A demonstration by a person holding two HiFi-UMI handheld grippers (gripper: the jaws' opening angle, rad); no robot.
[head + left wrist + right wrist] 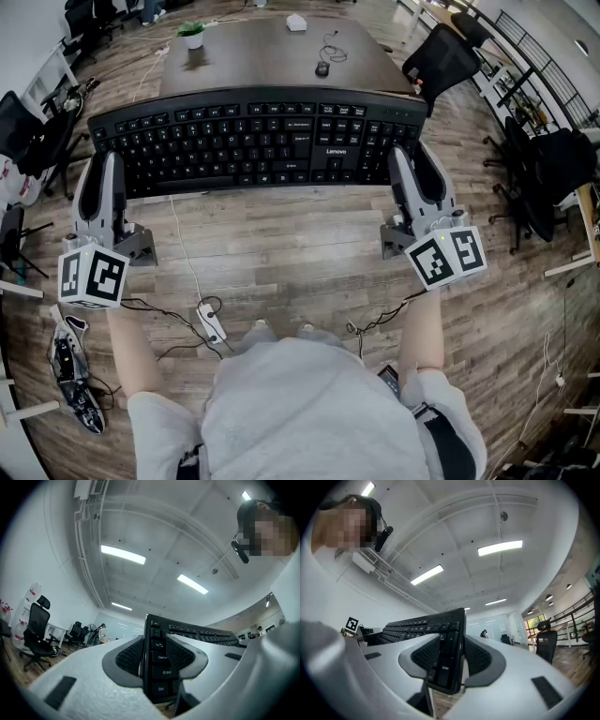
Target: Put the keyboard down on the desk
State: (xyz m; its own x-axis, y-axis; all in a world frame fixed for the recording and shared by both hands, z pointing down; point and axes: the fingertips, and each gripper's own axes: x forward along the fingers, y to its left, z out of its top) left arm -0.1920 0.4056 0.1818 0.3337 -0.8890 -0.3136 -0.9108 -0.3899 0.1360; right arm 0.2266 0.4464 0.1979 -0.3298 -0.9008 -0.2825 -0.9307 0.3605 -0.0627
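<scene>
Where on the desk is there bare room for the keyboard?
The desk is bare in the middle, between the plant at left and the mouse at right. Its right part is crowded by the mouse and a cable.

Matt black plastic keyboard [253,141], wood-grain floor [281,244] — dull

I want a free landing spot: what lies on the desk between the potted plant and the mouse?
Nothing: in the head view the desk is bare between the potted plant and the mouse; the white object sits farther back.

left gripper [101,173] and right gripper [414,167], arms outstretched, jaws clamping the keyboard [253,141].
</scene>
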